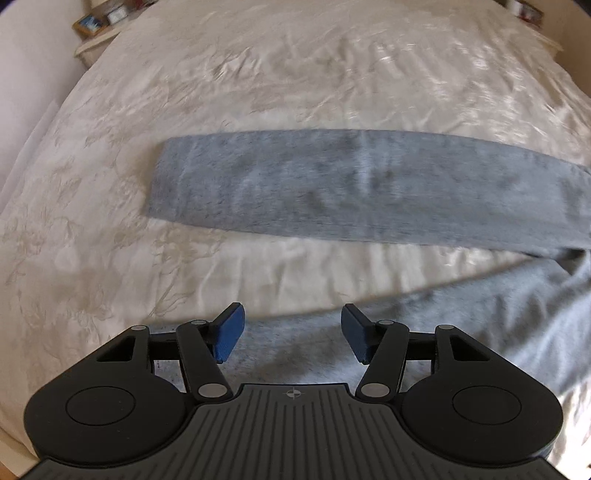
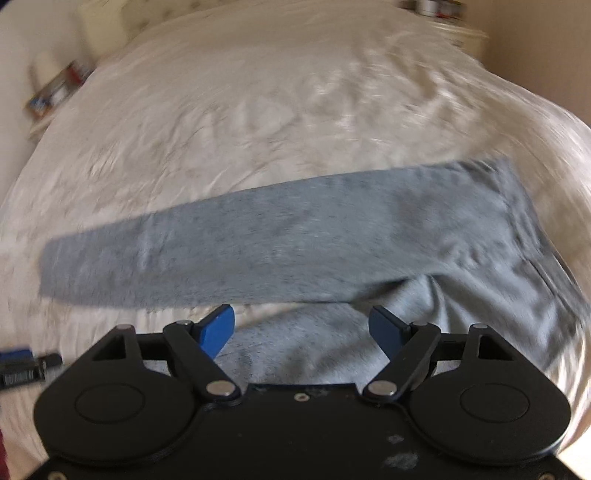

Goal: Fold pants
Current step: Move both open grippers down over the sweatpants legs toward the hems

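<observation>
Grey sweatpants lie spread on a cream bedspread. In the left wrist view the far leg stretches across the middle, its cuff at the left. The near leg runs under my left gripper, which is open above the cloth with its blue pads apart and nothing pinched. In the right wrist view the same pants widen toward the waist at the right. My right gripper hangs open over the near leg, close to the crotch. The view is blurred.
Small boxes and framed items sit on a shelf past the bed's far left corner, and more clutter at the far right. A beige wall borders the bed on the right. The other gripper's tip shows at the left edge.
</observation>
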